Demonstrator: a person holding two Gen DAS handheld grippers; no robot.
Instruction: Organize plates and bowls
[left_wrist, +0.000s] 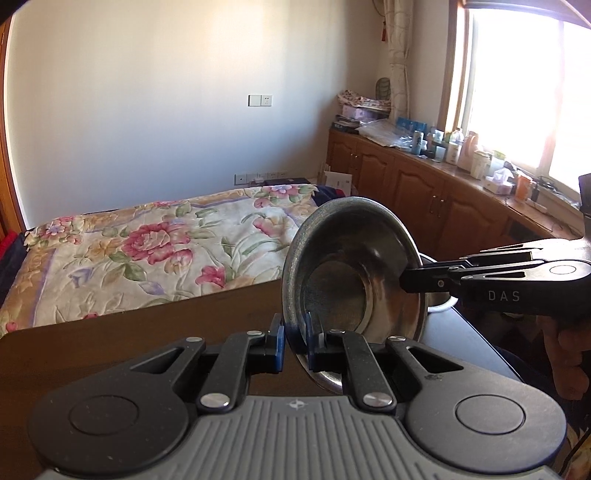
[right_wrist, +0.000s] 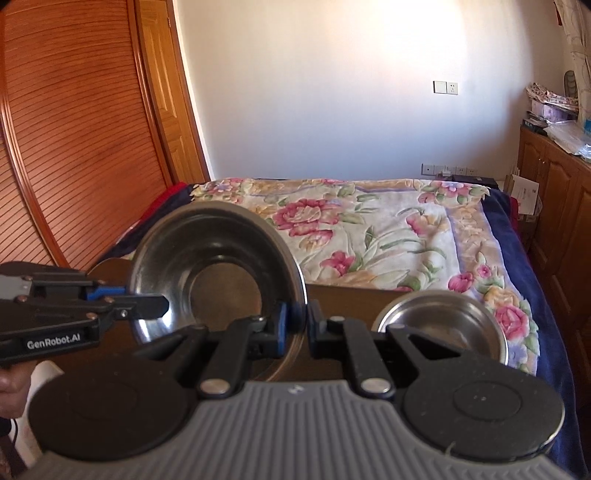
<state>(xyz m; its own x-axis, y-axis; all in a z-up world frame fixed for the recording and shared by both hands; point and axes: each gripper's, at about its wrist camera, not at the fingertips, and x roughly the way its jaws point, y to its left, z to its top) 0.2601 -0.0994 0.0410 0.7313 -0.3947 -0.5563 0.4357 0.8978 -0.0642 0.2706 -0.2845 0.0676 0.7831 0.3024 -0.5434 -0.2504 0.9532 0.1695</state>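
Both grippers (left_wrist: 295, 345) (right_wrist: 295, 325) clamp a steel bowl (left_wrist: 354, 266) above the dark table (left_wrist: 129, 332).

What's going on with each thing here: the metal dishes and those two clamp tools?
Left gripper: shut on the rim of the metal plate.
Right gripper: shut on the opposite rim of the same plate.
Metal plate: tilted on edge, held off the table by both grippers.
Metal bowl: upright on the table, empty, untouched.
Table: dark top under the plate.

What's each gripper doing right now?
Left gripper: closed on the round stainless steel bowl, at its rim.
Right gripper: closed on the same bowl's rim.
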